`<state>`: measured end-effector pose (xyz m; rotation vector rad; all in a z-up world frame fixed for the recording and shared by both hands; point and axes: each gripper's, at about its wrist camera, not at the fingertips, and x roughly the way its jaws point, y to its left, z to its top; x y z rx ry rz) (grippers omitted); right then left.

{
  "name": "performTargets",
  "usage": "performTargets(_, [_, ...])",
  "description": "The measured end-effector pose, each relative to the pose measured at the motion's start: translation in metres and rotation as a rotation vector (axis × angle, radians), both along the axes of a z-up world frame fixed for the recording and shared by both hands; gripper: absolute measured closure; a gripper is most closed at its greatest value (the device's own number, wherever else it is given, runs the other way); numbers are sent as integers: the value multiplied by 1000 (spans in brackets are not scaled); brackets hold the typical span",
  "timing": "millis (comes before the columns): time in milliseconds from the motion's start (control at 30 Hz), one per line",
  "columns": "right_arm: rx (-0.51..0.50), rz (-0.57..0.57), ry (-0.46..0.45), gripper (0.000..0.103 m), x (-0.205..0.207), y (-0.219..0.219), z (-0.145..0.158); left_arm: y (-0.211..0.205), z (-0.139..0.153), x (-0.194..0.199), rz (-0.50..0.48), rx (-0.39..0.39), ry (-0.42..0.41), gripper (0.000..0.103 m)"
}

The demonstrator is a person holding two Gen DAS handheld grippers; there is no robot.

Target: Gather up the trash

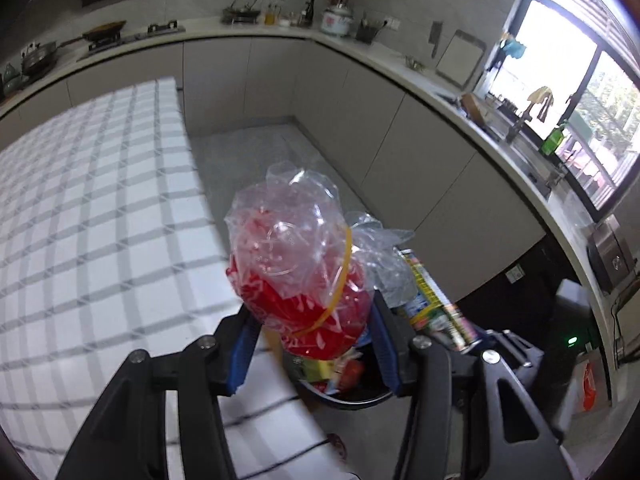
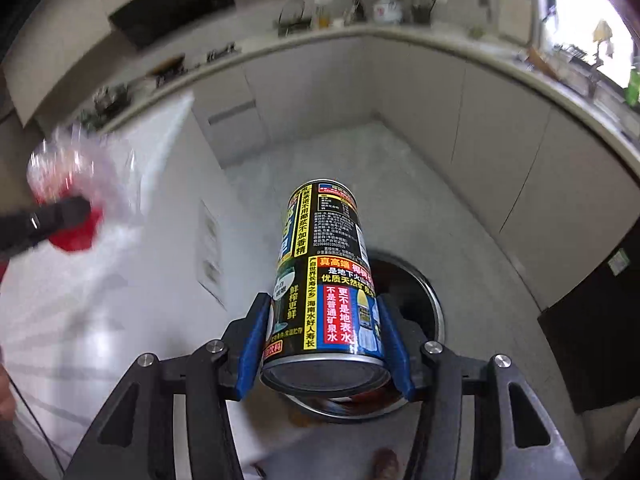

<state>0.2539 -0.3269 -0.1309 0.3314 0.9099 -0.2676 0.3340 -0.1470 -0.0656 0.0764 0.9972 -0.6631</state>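
Note:
My left gripper point(image 1: 312, 340) is shut on a crumpled clear plastic bag with red print and a yellow band point(image 1: 298, 264), held above the round black trash bin point(image 1: 352, 398) beside the table. My right gripper point(image 2: 324, 340) is shut on a tall black drink can with yellow and red labels point(image 2: 326, 276), held upright over the bin point(image 2: 434, 308). The can also shows in the left wrist view point(image 1: 436, 300), just right of the bag. The bag and left gripper show blurred at the left of the right wrist view point(image 2: 76, 200). Trash lies inside the bin.
A table with a white checked cloth point(image 1: 88, 216) stands left of the bin. Grey floor point(image 1: 272, 152) lies ahead, ringed by kitchen cabinets and a counter point(image 1: 400, 68) with pots, a sink and a window. A black appliance point(image 2: 600, 336) stands at right.

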Motion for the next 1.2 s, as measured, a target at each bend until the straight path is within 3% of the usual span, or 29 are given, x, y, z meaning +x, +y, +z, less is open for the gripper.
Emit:
performTargets(67, [51, 84, 57, 47, 6, -25, -27, -36, -25, -7, 48, 52, 58, 48])
performTargets(133, [37, 155, 108, 46, 12, -42, -49, -58, -48, -8, 99, 103, 101, 42])
performTargets(200, [37, 199, 116, 32, 16, -54, -60, -71, -71, -7, 161, 153, 115, 35])
performTargets(233, [34, 211, 112, 31, 16, -62, -63, -74, -82, -5, 182, 173, 135, 28])
performTargets(333, [25, 229, 108, 31, 8, -76, -61, -72, -99, -2, 251, 200, 204, 28])
performTargets(433, [9, 216, 59, 31, -16, -86, -34, -54, -65, -31, 326, 169, 110, 28])
performTargets(533, [2, 214, 7, 31, -44, -87, -4, -41, -19, -71, 332, 161, -10, 26])
performTargets(667, [-7, 263, -80, 30, -91, -62, 41, -6, 42, -128, 379, 191, -202, 14])
performTargets(767, [-24, 296, -137, 27, -133, -23, 67, 24, 65, -177, 404, 220, -292, 4])
performTargets(1000, [-55, 285, -200, 24, -228, 60, 101, 87, 70, -265, 495, 203, -270, 2])
performTargets(1200, [-61, 271, -239, 23, -295, 96, 123, 102, 63, -316, 525, 205, -287, 2])
